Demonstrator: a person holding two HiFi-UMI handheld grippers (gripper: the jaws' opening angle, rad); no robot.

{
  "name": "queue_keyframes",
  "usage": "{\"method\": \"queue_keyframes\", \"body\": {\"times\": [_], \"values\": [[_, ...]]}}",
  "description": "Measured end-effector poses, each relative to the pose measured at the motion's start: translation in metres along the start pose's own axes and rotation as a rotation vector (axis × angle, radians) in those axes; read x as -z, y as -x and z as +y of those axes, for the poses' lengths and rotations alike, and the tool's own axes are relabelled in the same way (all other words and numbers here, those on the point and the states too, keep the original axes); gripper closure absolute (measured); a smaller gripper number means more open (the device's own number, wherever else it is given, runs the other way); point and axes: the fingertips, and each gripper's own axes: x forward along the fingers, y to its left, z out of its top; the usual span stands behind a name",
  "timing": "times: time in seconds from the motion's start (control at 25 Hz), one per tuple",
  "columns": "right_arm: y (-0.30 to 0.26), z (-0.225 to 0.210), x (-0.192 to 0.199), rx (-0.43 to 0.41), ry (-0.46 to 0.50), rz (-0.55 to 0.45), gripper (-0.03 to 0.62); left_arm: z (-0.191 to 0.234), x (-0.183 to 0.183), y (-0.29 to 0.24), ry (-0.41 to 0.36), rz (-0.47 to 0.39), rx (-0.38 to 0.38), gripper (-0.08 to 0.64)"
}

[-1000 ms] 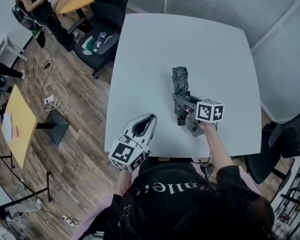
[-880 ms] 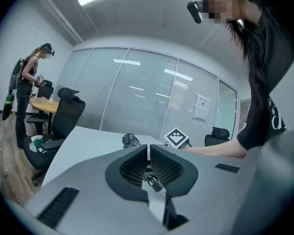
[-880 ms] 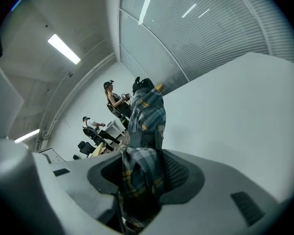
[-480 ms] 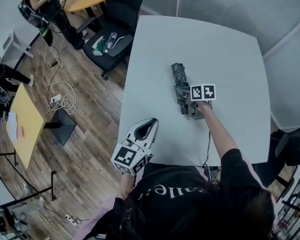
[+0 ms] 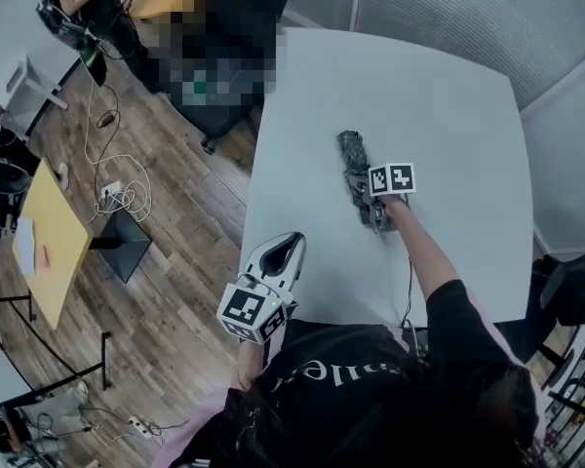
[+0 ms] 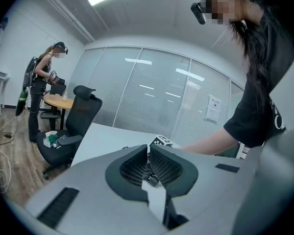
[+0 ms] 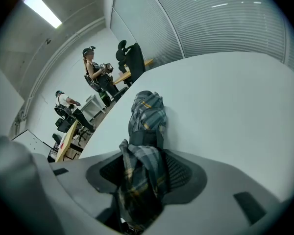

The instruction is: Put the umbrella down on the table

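Bordered by pale wood floor (image 5: 185, 291), the white table (image 5: 448, 86) fills your head view. Off its near left edge your left gripper (image 5: 294, 238) hangs idle, likely kept clear of the work; its own view shows the pads (image 6: 132, 168) together on nothing. Further right, the folded dark plaid umbrella (image 5: 352, 154) lies flat along the table, apparently set down. Your right gripper (image 5: 361, 201) sits at its near end; only the right gripper view shows the jaws, just opening, with fabric between them touching both pads (image 7: 182, 173).
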Motion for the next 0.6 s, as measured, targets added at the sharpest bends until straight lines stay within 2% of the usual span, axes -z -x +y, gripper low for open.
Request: {"method": "queue_keyframes", "body": {"times": [0.24, 0.52, 0.6], "values": [[0.006, -0.005, 0.004, 0.055, 0.012, -0.028, 0.313, 0.000, -0.001, -0.001, 0.001, 0.003, 0.024, 0.528], [0.039, 0.008, 0.000, 0.057, 0.111, -0.099, 0.311, -0.008, 0.005, 0.001, -0.004, 0.023, 0.067, 0.528], [0.053, 0.012, -0.001, 0.039, 0.108, -0.145, 0.311, -0.012, 0.007, 0.001, -0.010, 0.028, 0.083, 0.528]]}}
